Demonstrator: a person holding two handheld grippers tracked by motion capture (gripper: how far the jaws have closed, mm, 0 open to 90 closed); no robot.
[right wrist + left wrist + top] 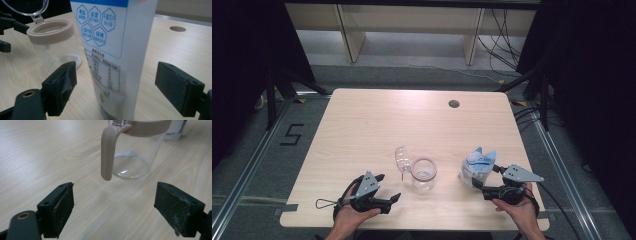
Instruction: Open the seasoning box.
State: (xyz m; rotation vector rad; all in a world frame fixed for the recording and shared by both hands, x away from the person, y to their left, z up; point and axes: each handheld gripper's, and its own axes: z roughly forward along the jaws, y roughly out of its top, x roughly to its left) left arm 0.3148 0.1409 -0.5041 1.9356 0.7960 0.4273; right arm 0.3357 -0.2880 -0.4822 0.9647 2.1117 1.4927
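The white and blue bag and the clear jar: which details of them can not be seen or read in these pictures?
- Bag, right gripper view: top and bottom cut off by the picture edges; the small table print is too blurred to read.
- Bag, high view: print too small to read.
- Jar, left gripper view: rim and lid cut off by the top edge.
- Jar lid, right gripper view: cut off by the top edge.
- Jar, high view: too small to tell if anything is inside.
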